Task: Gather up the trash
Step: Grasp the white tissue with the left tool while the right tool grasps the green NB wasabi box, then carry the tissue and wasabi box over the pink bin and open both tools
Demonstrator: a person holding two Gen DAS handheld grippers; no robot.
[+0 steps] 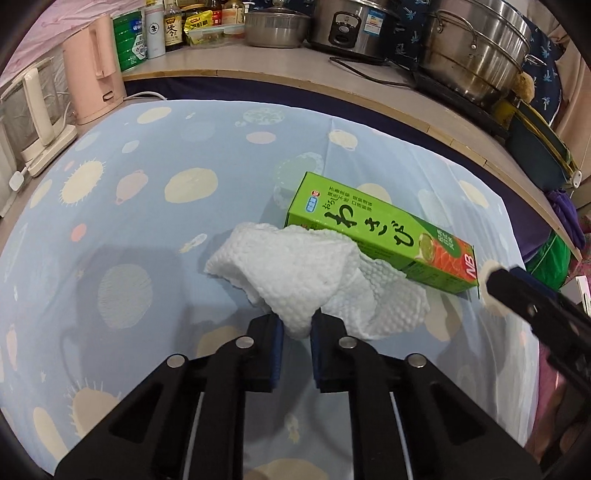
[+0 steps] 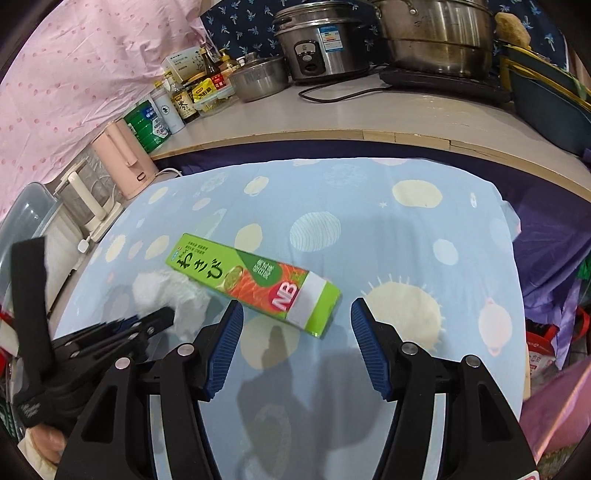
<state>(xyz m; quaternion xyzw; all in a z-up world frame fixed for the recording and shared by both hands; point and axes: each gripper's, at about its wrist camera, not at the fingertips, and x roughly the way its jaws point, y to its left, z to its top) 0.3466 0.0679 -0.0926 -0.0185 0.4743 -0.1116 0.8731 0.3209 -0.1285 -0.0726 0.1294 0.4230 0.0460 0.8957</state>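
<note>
A crumpled white paper towel (image 1: 306,284) lies on the blue patterned tablecloth (image 1: 147,229), overlapping the near end of a green wasabi box (image 1: 380,236). My left gripper (image 1: 297,334) is shut on the towel's near corner. In the right wrist view the box (image 2: 255,284) lies flat just ahead of my right gripper (image 2: 297,314), which is open and empty, its blue pads either side of the box's near end. The towel (image 2: 166,291) shows left of the box, with the left gripper (image 2: 155,321) on it. The right gripper's finger (image 1: 517,291) shows at the right edge of the left wrist view.
A wooden counter (image 2: 332,118) behind the table holds a rice cooker (image 2: 317,44), steel pots (image 2: 436,33), bottles (image 2: 181,99) and a green tin (image 2: 146,125). A pink kettle (image 1: 96,70) and a white appliance (image 1: 37,122) stand at the table's left. Bags (image 2: 543,343) hang at the right.
</note>
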